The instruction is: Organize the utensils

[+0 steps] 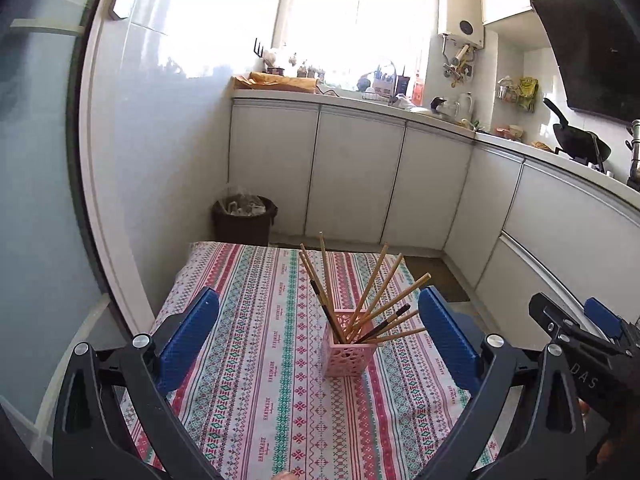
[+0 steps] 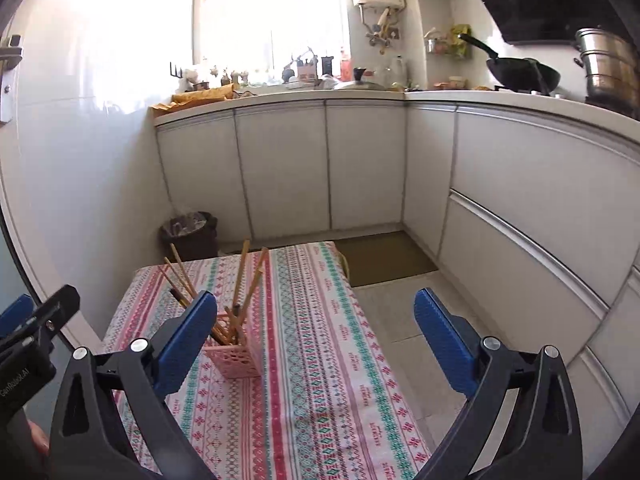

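A pink perforated holder [image 1: 348, 354] stands upright on the table's patterned cloth [image 1: 248, 380]. Several wooden chopsticks [image 1: 376, 292], a few with dark ends, fan out of it. My left gripper [image 1: 319, 294] is open just short of the holder, its blue pads wide on either side and touching nothing. In the right wrist view the holder [image 2: 240, 356] sits behind the left blue pad [image 2: 188, 332], with the chopsticks [image 2: 244, 276] rising above it. My right gripper [image 2: 316, 295] is open and empty, over the cloth's right part and right of the holder.
A dark trash bin [image 1: 244, 220] stands on the floor beyond the table's far left corner. White cabinets [image 2: 288, 168] run along the back and right walls. A brown mat [image 2: 384, 256] lies on the floor past the table. A wok [image 2: 520, 72] sits on the counter.
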The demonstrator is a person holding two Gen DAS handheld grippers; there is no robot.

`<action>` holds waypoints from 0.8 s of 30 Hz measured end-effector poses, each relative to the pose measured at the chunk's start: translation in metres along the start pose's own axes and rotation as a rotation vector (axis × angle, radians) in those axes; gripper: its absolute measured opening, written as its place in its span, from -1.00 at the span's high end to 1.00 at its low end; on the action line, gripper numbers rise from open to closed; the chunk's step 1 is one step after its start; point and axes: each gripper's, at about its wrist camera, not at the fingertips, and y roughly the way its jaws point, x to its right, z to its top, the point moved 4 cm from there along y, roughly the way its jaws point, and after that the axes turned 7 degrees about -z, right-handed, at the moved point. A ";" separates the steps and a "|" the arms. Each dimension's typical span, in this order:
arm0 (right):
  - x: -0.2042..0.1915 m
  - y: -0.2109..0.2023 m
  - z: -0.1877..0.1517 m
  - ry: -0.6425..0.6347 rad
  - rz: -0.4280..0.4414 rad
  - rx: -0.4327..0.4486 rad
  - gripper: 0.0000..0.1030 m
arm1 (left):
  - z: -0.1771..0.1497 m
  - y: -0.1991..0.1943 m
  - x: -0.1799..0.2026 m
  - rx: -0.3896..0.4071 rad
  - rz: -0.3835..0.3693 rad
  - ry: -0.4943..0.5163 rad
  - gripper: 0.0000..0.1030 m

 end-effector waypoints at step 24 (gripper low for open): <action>0.024 0.005 -0.041 0.025 -0.087 -0.004 -0.87 | -0.030 -0.011 0.030 0.062 0.054 0.136 -0.86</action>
